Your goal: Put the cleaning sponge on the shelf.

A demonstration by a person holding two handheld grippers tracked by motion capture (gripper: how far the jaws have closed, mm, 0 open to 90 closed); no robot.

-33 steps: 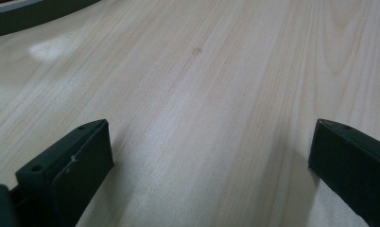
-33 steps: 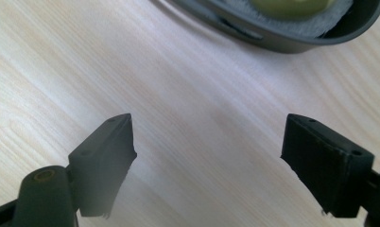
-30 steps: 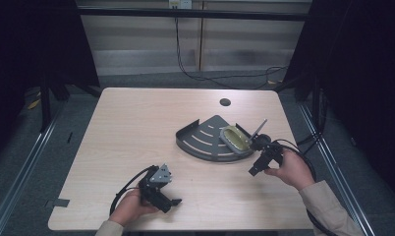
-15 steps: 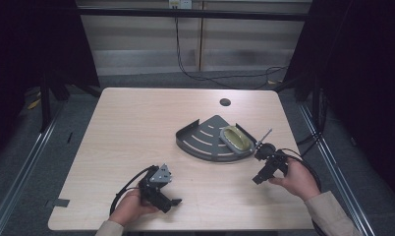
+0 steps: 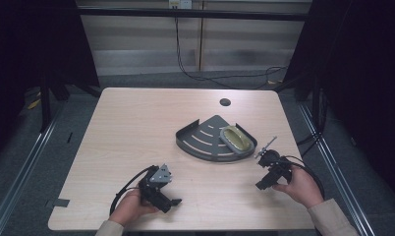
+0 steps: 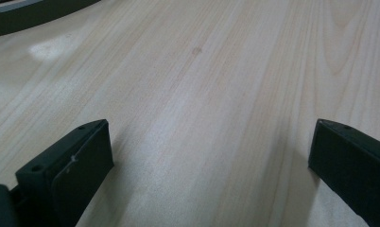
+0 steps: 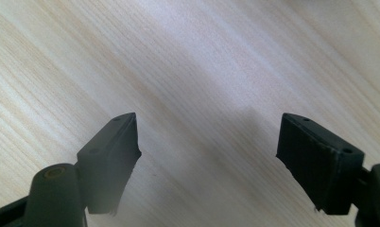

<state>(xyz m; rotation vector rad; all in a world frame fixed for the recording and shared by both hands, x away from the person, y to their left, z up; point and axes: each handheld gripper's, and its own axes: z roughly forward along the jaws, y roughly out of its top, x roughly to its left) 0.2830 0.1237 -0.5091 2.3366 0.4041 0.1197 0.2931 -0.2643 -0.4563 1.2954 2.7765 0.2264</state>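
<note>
1. Both grippers are held low over the table (image 5: pixel 136 123) near its front edge: the left gripper (image 5: pixel 162 194) at the front left, the right gripper (image 5: pixel 269 172) at the front right.
2. In the left gripper view, the left gripper (image 6: pixel 209 156) is seen with its jaws spread wide, and bare wood lies between them.
3. In the right gripper view, the right gripper (image 7: pixel 207 151) is likewise seen with its jaws set wide apart over bare wood, with nothing gripped.
4. A dark fan-shaped tray (image 5: pixel 205 145) lies right of the table's centre, and a yellow-green oval object (image 5: pixel 236 139) rests at its right end.
5. The tray is placed just beyond and to the left of the right gripper, near it but apart, and well apart from the left gripper.
6. A dark edge of the tray (image 6: pixel 32 14) is caught at the top left corner of the left gripper view.
7. A round hole (image 5: pixel 225 102) is seen in the tabletop behind the tray.
</note>
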